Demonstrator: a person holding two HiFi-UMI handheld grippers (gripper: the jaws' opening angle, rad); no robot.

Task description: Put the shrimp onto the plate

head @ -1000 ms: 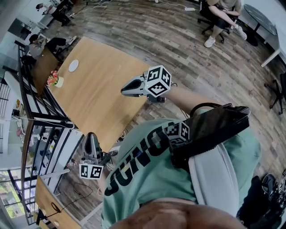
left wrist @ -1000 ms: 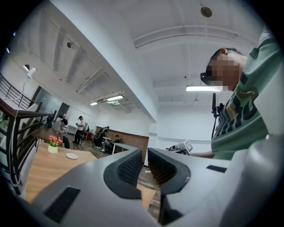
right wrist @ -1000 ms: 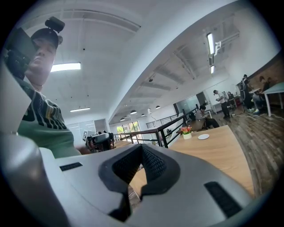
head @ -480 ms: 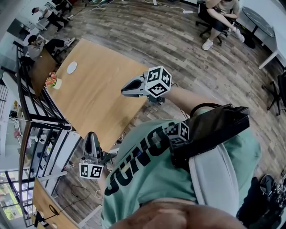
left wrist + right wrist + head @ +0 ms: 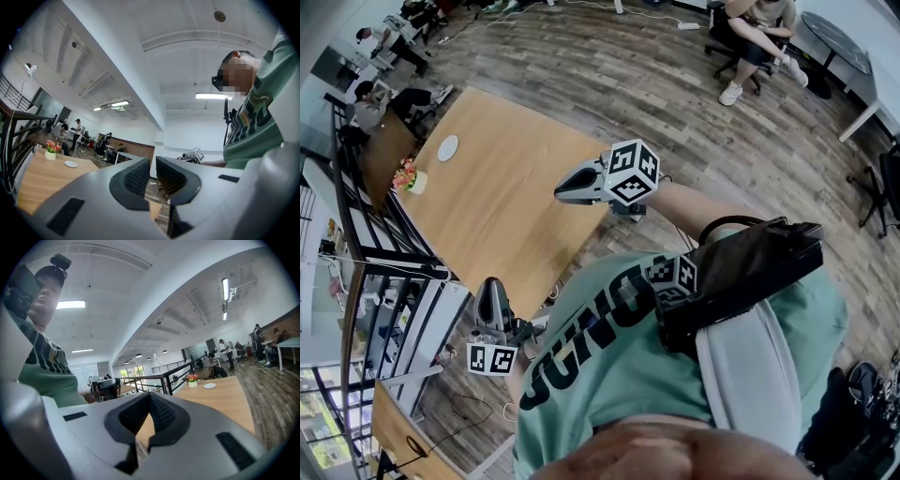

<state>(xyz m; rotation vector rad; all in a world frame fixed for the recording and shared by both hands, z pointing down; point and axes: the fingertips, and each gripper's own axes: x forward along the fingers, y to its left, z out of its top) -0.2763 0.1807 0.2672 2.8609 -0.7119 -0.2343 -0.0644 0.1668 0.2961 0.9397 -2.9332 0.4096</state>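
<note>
A small white plate point(image 5: 448, 148) lies at the far end of a long wooden table point(image 5: 506, 206); it also shows in the left gripper view as the plate point(image 5: 71, 164) and in the right gripper view as the plate point(image 5: 209, 386). I see no shrimp in any view. My right gripper point(image 5: 558, 194) hovers over the table's near end, level, jaws shut on nothing. My left gripper point(image 5: 490, 284) is held off the table's left side by the railing, its jaws almost touching with only a thin slit and nothing between them.
A pot of flowers point(image 5: 411, 176) stands near the plate at the table's far corner. A black railing point(image 5: 384, 262) runs along the table's left edge. People sit at desks beyond, and one on a chair point(image 5: 750, 33) at the upper right.
The head camera has drifted slightly, so the table sits a little higher in view. Both grippers keep their places and their jaws have not changed.
</note>
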